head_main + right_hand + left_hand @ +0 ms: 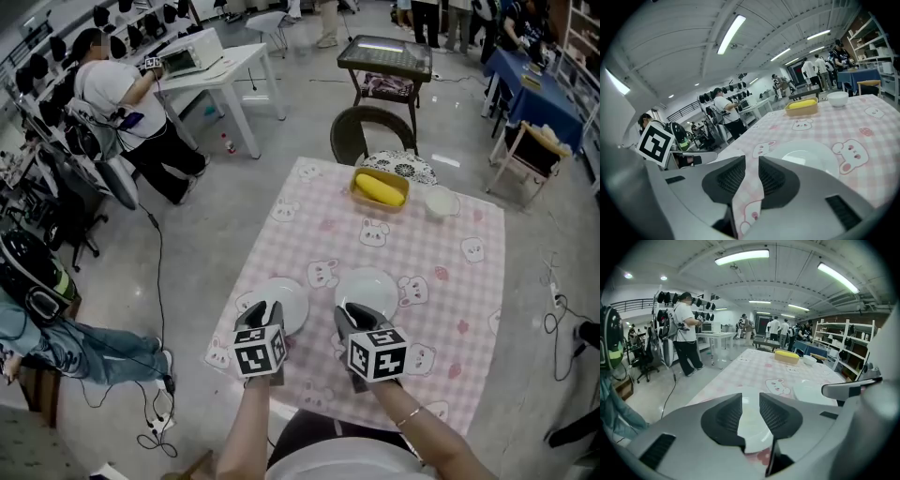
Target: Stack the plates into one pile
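1. Far left, off the counter (473, 309): person in a white top (117, 89) beside a white desk (220, 66).
2. Left gripper (265, 317): spread apart, pinching nothing, over the near rim of the left plate (289, 298). White plate surface showing through the gap in the left gripper view.
3. Left plate and right plate (367, 284): side by side on the pink checked cloth (422, 253), close but apart, near the counter's front edge, not yet stacked.
4. Right gripper (358, 317): likewise spread, gripping nothing, over the near rim of the right plate. Only cloth visible between its jaws, with the plate just ahead and to the right.
5. Far end of the counter: tan tray (358, 194) holding a yellow item (380, 187), small white bowl (439, 202) just right of it, both well apart from the plates.
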Demonstrator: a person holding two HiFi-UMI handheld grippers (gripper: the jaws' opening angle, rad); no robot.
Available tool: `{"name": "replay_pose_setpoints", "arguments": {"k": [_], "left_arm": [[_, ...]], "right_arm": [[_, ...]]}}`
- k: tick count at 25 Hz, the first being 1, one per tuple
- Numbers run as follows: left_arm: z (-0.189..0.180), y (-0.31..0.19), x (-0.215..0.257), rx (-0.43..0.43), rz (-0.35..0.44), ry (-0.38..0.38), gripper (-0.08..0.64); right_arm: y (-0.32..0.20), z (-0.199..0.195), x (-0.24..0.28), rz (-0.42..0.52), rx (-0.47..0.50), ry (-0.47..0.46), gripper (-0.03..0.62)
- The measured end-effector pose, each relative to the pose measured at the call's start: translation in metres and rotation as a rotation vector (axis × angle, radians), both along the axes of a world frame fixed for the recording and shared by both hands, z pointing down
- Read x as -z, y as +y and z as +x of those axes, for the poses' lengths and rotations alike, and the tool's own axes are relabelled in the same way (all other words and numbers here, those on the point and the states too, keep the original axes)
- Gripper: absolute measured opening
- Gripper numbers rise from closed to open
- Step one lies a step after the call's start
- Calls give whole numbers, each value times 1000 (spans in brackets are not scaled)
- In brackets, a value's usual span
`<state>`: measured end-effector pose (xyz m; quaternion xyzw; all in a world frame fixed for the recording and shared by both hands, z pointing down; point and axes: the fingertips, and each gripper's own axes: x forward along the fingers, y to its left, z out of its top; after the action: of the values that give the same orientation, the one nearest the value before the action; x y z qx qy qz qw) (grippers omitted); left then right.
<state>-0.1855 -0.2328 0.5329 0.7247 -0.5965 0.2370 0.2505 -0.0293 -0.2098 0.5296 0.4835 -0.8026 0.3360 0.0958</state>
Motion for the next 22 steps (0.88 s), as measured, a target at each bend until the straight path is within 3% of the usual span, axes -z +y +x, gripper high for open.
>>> {"name": "replay_pose_setpoints", "arguments": {"k": [11,22], "left_arm": [[-78,-4,-30,40,-53,3,147],[-89,-26,-60,-20,-164,52,149]], "right_arm": [[-7,-73,-22,-52,35,28,104],[-15,-87,-28,-99,-43,53,104]]}}
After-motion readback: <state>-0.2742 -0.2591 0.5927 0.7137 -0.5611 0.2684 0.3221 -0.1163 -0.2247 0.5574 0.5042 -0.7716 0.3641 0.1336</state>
